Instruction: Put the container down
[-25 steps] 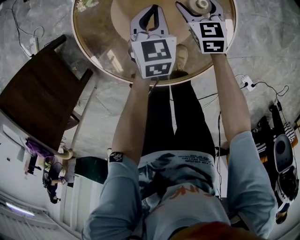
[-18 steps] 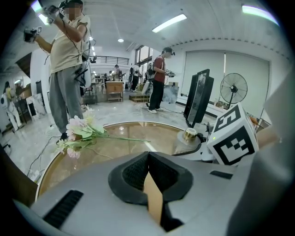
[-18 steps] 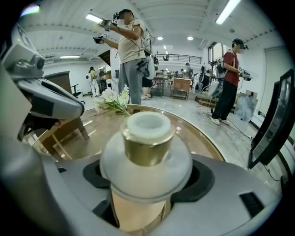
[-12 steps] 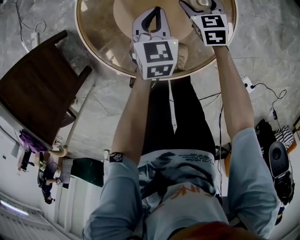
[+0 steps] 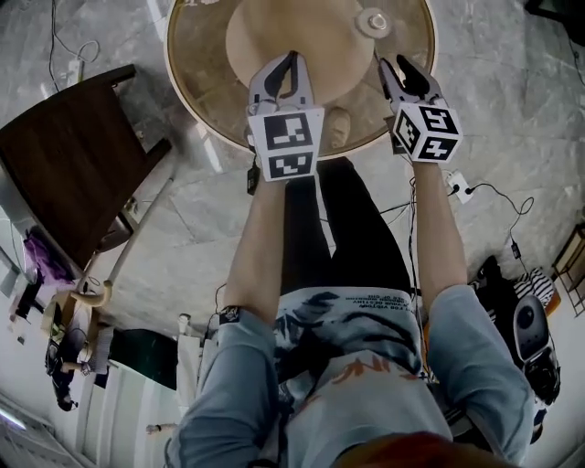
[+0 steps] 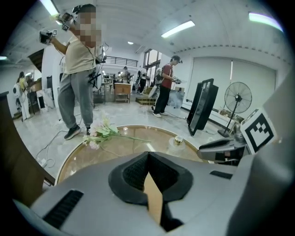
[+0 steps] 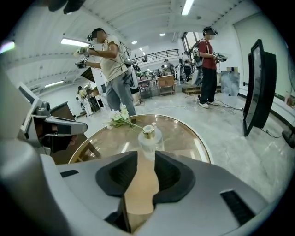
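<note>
The container (image 5: 373,22), a clear bottle with a gold cap, stands upright on the round glass table (image 5: 196,73), free of both grippers. My right gripper (image 5: 402,75) is drawn back from it toward the table's near edge. Its jaws have just been closing but still show a gap with nothing between them. Beyond the right gripper (image 7: 145,154) stands the bottle (image 7: 149,138). My left gripper (image 5: 283,69) hovers over the near side of the table, shut and empty. In the left gripper view its tips (image 6: 148,154) meet, and the bottle (image 6: 178,140) is small at the far right.
A bunch of pale flowers (image 7: 120,118) lies on the far side of the table. A dark wooden chair (image 5: 73,174) stands left of it. Cables and a power strip (image 5: 457,187) lie on the floor at the right. People stand beyond the table, near a black panel (image 7: 260,87).
Both grippers have pulled back from the table toward me and risen. The right jaws, which stood around the container, have left it standing and narrowed.
</note>
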Demonstrator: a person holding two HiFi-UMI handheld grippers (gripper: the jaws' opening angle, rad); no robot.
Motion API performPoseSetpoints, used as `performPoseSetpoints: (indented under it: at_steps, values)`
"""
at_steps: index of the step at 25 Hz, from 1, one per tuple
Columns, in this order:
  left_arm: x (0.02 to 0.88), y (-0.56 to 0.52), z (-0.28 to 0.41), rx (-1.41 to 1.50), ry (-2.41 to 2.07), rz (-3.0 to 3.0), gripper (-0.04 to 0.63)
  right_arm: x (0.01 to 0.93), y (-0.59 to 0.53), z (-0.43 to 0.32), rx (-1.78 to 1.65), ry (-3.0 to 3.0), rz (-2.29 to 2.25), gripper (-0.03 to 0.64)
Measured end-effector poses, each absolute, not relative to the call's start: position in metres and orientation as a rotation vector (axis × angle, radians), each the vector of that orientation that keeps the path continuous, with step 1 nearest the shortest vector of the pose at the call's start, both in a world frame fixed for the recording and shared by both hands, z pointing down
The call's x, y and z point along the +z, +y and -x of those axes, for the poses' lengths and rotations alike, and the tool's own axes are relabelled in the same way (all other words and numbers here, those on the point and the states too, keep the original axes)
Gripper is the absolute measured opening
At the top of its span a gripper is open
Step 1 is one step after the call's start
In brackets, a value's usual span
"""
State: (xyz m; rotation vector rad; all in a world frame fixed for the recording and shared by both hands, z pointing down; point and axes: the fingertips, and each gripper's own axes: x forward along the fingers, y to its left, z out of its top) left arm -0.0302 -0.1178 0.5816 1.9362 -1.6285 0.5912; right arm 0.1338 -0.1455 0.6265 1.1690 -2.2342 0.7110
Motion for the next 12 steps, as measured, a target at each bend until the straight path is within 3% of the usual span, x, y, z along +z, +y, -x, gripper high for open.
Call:
performPoseSetpoints:
  at_steps: [5, 12]
  values:
    - [0.507, -0.099, 0.020, 0.509, -1.663, -2.008, 0.025, 0.552, -0.121, -0.137, 0.734, -2.296, -1.170, 0.012]
    - [0.417, -0.094, 0.029, 0.449, -1.793, -2.024, 0.025, 0.441, -0.121, -0.107, 0.624, -2.445, -1.166, 0.012]
